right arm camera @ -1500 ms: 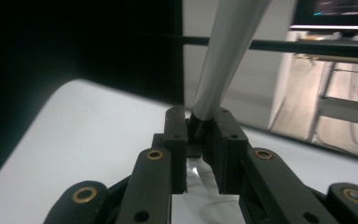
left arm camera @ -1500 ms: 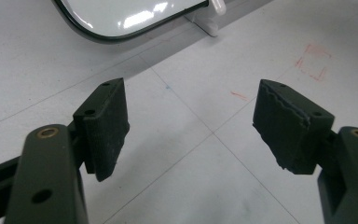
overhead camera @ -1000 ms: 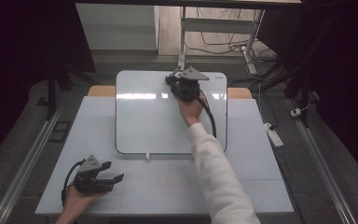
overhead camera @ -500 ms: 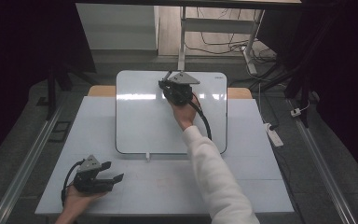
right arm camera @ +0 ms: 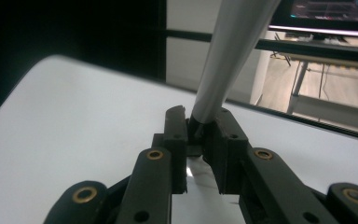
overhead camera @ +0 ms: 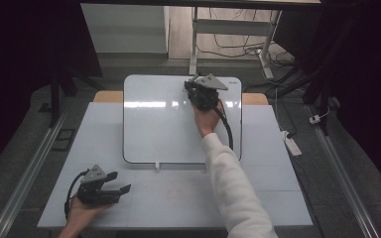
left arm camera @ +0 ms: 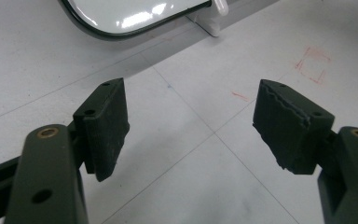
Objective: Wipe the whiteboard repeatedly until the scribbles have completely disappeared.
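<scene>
Whiteboard, a glossy white rectangular panel with a dark rim (overhead camera: 163,124), lay on the far half of the pale grey table (overhead camera: 178,203), long axis running near to far. We held the right gripper (overhead camera: 198,91) over its far right corner, jaws clamped narrow on a slim grey marker-like stick (right arm camera: 228,56) whose shaft slanted up and away from the board. Our left gripper (overhead camera: 119,183) rested near left, jaws wide and empty, well apart from the board; the right hand was clearly nearer.
</scene>
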Motion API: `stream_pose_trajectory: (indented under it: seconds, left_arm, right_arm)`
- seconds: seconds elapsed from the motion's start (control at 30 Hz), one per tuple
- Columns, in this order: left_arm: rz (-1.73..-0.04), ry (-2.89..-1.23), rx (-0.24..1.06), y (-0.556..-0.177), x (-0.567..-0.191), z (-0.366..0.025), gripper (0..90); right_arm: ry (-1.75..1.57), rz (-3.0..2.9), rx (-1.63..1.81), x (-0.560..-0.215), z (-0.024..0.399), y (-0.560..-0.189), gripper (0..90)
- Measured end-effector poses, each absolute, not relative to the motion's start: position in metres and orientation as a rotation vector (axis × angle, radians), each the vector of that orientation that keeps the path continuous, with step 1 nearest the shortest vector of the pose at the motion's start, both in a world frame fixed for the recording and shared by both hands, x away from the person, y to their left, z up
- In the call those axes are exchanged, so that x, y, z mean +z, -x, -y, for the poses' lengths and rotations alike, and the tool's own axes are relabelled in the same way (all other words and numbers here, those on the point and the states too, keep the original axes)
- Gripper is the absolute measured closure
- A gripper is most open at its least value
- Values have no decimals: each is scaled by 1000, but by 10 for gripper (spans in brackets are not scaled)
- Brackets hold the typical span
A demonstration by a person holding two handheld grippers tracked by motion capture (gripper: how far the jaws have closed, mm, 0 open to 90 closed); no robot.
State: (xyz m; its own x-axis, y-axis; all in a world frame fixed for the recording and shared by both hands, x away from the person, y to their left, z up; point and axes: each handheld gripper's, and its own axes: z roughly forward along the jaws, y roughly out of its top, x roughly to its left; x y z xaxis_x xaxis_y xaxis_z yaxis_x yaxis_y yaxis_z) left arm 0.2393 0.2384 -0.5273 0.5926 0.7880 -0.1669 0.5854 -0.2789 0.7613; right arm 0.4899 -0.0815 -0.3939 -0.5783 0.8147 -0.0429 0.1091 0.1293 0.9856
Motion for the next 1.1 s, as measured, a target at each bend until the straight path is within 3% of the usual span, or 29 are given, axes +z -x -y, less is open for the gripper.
stream_pose_trajectory:
  seconds: [0.2, 0.5, 0.7, 0.9, 1.1]
  left_arm:
    - [-1090, -1990, 303, -241, -528, -236, 274]
    - [-1094, -1986, 302, -240, -528, -238, 274]
    - [-1095, -1990, 303, -241, -528, -237, 274]
    - [-1097, -1985, 304, -239, -528, -239, 274]
    - [-1094, -1986, 300, -240, -528, -239, 274]
  right_arm:
    - [-756, -1913, 1504, -406, 55, -477, 770]
    - [-876, -1757, 1484, -390, 97, -495, 770]
    - [-733, -1890, 1487, -399, 72, -488, 770]
    - [-881, -1751, 1522, -389, 93, -499, 770]
    - [-762, -1848, 1481, -396, 76, -490, 771]
